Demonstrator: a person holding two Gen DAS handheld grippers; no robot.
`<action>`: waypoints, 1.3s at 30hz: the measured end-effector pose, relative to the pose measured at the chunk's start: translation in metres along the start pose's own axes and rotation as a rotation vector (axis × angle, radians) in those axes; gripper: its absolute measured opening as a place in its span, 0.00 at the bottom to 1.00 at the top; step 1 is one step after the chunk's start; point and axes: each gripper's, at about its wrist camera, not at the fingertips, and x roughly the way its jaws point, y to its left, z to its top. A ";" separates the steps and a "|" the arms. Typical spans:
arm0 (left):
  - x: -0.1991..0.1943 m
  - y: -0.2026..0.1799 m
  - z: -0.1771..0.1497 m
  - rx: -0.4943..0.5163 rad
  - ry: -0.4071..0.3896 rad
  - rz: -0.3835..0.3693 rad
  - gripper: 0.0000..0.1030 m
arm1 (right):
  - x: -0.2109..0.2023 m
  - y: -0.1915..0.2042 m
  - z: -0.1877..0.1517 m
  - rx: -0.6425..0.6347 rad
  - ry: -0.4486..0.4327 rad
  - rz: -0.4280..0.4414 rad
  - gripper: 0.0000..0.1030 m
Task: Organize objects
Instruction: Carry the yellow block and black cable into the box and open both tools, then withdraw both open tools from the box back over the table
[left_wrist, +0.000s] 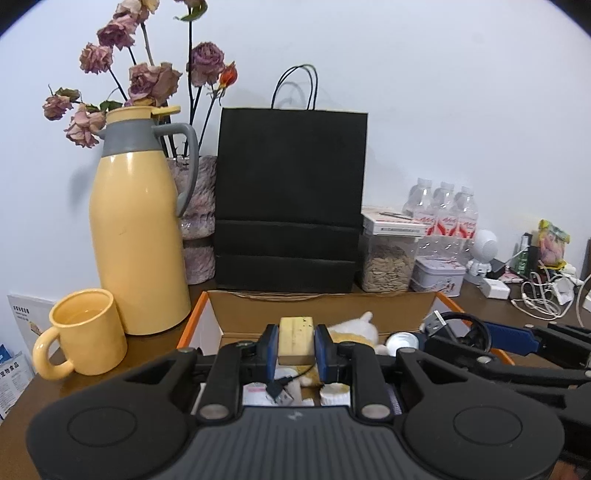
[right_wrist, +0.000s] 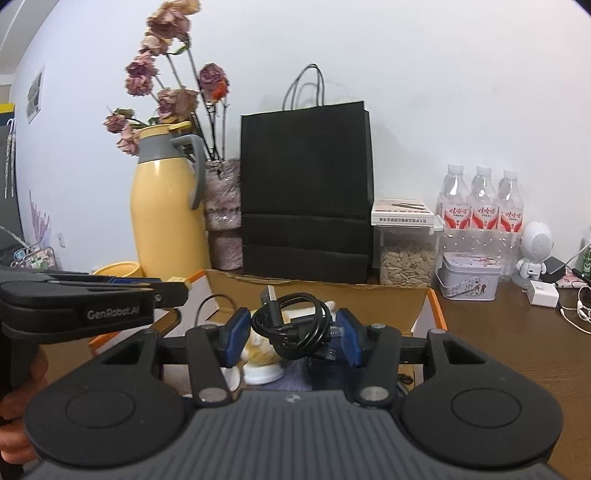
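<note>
Cable (right_wrist: 291, 325), black and coiled in loose loops, is sitting between my right jaws (right_wrist: 293, 334), which are clenching its bundle from both sides; one USB plug is sticking up at twelve o'clock of the coil. I am judging it light and floppy, so loops may be slipping out unless I am squeezing across the thick middle of the bundle, never a single strand or the plug.

My left jaws (left_wrist: 295, 341) are gripping a pale yellow block (left_wrist: 296, 338) by its two flat sides; it looks stiff and light, maybe slightly spongy, and the mid-height hold seems sound.

Both loads are hanging over the open cardboard box (left_wrist: 321, 308) with orange edges. Inside it, at six o'clock of the block, a plush toy (left_wrist: 354, 330), white lids and another small cable are lying.

Beyond the box at twelve o'clock a black paper bag (left_wrist: 290, 199) is standing on the tabletop (right_wrist: 517, 332). At ten o'clock the yellow thermos (left_wrist: 138, 229) is standing, with the yellow mug (left_wrist: 86, 338) at nine. At two o'clock a jar of seeds (left_wrist: 388, 267), a tin (left_wrist: 437, 277) and water bottles (left_wrist: 441, 212) are clustering.
</note>
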 end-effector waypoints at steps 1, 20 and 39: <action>0.005 0.001 0.001 -0.003 0.004 0.004 0.19 | 0.005 -0.004 0.001 0.012 0.006 0.000 0.51; 0.078 0.005 0.018 0.027 0.046 0.021 0.19 | 0.071 -0.056 0.014 0.060 0.063 -0.034 0.51; 0.089 0.012 0.014 0.024 0.059 0.101 1.00 | 0.075 -0.047 0.010 -0.007 0.092 -0.045 1.00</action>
